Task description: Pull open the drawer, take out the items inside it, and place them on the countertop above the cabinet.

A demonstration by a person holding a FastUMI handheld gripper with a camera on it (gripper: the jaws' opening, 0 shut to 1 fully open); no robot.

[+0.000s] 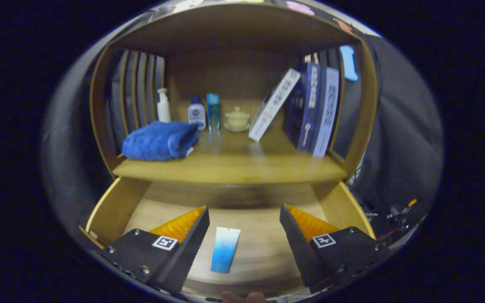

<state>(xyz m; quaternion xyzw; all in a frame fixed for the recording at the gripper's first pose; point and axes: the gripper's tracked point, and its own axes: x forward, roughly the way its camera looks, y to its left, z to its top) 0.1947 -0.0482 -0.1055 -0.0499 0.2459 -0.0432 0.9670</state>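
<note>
gripper [244, 235] fingers spread wide, gripping nothing | drawer [116, 206] pulled open under countertop [230, 168] | blue tube [225, 250] lies flat on drawer floor between the fingers, touching neither | blue towel [158, 141] on countertop, left side

Drawer [116, 206] rear hidden under countertop [230, 168]; book [326, 111] labels too blurred; hand [242, 297] cut off below gripper [244, 219].
</note>
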